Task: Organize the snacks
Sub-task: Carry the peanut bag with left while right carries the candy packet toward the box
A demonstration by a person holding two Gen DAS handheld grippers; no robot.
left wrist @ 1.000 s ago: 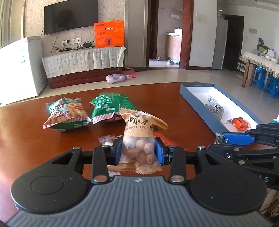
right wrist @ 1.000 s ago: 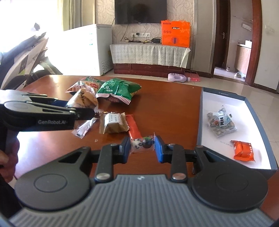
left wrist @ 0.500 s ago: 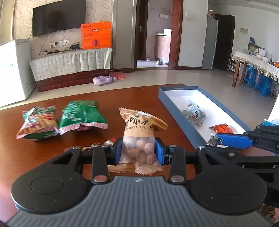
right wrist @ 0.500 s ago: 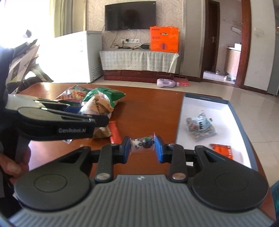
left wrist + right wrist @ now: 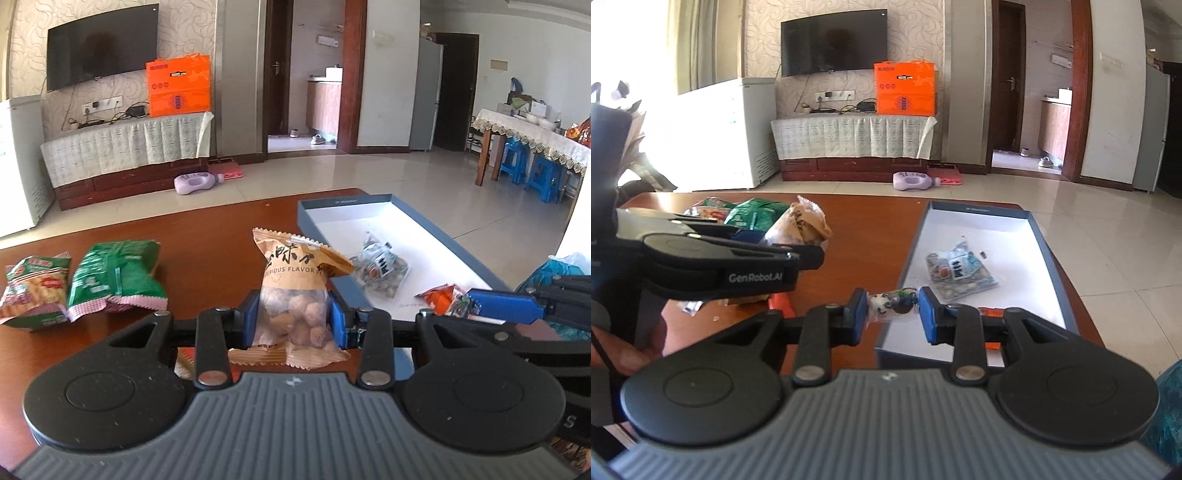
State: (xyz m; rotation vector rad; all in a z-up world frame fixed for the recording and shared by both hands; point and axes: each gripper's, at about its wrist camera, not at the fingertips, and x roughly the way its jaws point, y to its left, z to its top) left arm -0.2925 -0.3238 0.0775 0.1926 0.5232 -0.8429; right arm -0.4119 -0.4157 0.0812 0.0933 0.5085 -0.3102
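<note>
My left gripper (image 5: 293, 319) is shut on a tan bag of round nuts (image 5: 295, 291), held upright just left of the blue-rimmed white tray (image 5: 321, 212). From the right wrist view that same bag (image 5: 799, 227) sticks out of the left gripper (image 5: 809, 254). My right gripper (image 5: 892, 308) is shut on a small clear candy wrapper (image 5: 892, 301), over the tray's (image 5: 975, 212) near left corner. In the tray lie a clear packet (image 5: 958, 273) and an orange packet (image 5: 437, 295). In the left wrist view the right gripper (image 5: 476, 306) reaches in from the right.
Two snack bags lie on the brown table: a green one (image 5: 116, 277) and a red-green one (image 5: 35, 288). More small wrappers (image 5: 690, 306) and a red packet (image 5: 781, 304) sit under the left gripper. A hand (image 5: 624, 350) holds the left tool. The floor lies beyond the table's far edge.
Both grippers have travelled right toward the tray, each keeping its snack. The green bags have slid to the left of the left wrist view, and the tray now looms closer in both.
</note>
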